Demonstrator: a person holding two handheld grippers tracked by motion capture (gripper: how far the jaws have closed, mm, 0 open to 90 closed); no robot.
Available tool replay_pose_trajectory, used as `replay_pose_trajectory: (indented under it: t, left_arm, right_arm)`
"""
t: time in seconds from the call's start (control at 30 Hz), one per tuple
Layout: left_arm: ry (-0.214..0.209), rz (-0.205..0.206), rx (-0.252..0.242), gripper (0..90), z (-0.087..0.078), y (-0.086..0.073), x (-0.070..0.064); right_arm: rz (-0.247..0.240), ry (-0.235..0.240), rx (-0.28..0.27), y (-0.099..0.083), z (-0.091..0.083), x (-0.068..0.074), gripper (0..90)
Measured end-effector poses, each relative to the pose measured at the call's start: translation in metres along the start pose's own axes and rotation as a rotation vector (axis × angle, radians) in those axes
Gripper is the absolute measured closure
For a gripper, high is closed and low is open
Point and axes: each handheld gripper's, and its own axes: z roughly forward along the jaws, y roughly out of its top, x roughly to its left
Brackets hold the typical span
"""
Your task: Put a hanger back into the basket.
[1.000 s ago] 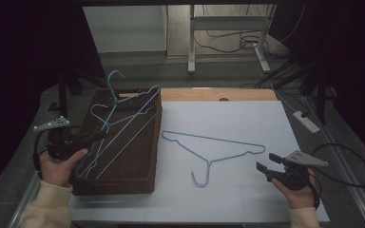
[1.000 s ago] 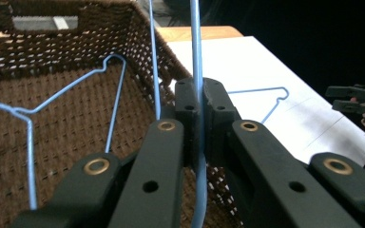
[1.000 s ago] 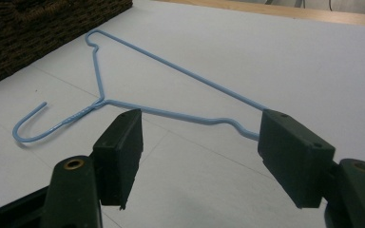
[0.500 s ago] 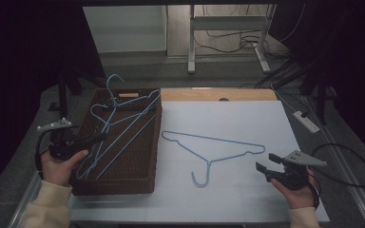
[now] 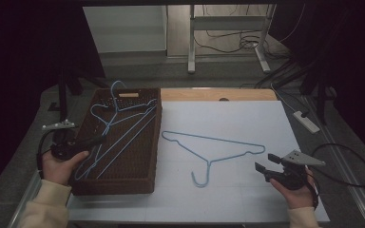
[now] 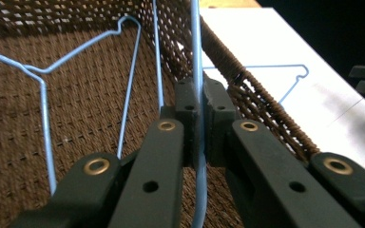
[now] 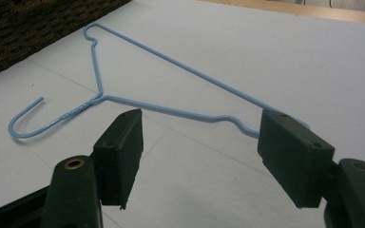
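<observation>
Lifting a hanger (image 6: 196, 57) from the basket (image 5: 123, 183).
My left gripper (image 6: 198, 102) pinches its wire, frame left; right gripper (image 7: 199, 156) gapes, lower right, near the mat hanger (image 5: 209, 147). Next: clear the rim.

Legible text, labels, brands, numbers, signs: none. The blue wire hangers (image 5: 212, 151), the dark brown woven basket (image 5: 148, 156), the white sheet covering the worktop (image 5: 228, 118) and the black tongs (image 7: 197, 156) carry no readable lettering in the high view or in either gripper view; the white power strip (image 5: 306, 121) at far right is too small to read.
</observation>
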Motion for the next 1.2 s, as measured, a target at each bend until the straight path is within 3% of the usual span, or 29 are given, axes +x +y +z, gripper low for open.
replay_pose_trajectory:
  t: [0.27,0.5,0.63,0.83,0.93,1.0,1.03,1.07,1.13,1.17,1.2]
  left_arm:
    - [0.023,-0.010,0.084,86.4,0.026,0.006,0.009]
    - [0.028,-0.044,0.111,86.4,0.036,0.004,0.019]
    - [0.071,-0.067,0.145,86.3,0.036,0.001,0.027]
    - [0.182,-0.100,0.212,85.9,0.040,-0.001,0.037]
    - [0.228,-0.094,0.231,82.0,0.042,-0.002,0.039]
    - [0.248,-0.084,0.228,70.6,0.043,-0.002,0.039]
    - [0.275,-0.065,0.211,70.6,0.043,-0.002,0.038]
    - [0.283,-0.035,0.170,57.4,0.041,0.000,0.035]
    - [0.286,-0.016,0.147,54.0,0.039,0.000,0.032]
    - [0.273,0.019,0.109,52.6,0.034,0.002,0.025]
    - [0.273,0.019,0.109,51.2,0.034,0.002,0.025]
  right_arm:
    - [0.000,0.001,-0.001,0.000,0.000,-0.001,32.9]
    - [-0.001,0.000,0.000,0.000,0.000,-0.001,32.9]
    - [-0.001,0.000,0.001,0.000,0.000,-0.001,32.9]
    - [-0.004,0.000,0.003,0.000,0.000,0.000,32.9]
    - [-0.004,-0.001,0.004,0.000,0.000,0.000,32.9]
    - [-0.005,-0.001,0.005,0.000,0.000,0.000,32.9]
    - [-0.004,-0.001,0.005,0.000,0.001,0.000,32.9]
    - [-0.005,0.000,0.005,0.000,0.000,0.000,32.9]
    - [-0.006,0.000,0.005,0.000,0.000,0.000,32.9]
    - [-0.006,0.000,0.005,0.000,0.000,0.000,32.9]
    - [-0.006,0.000,0.005,0.000,0.000,0.000,32.9]
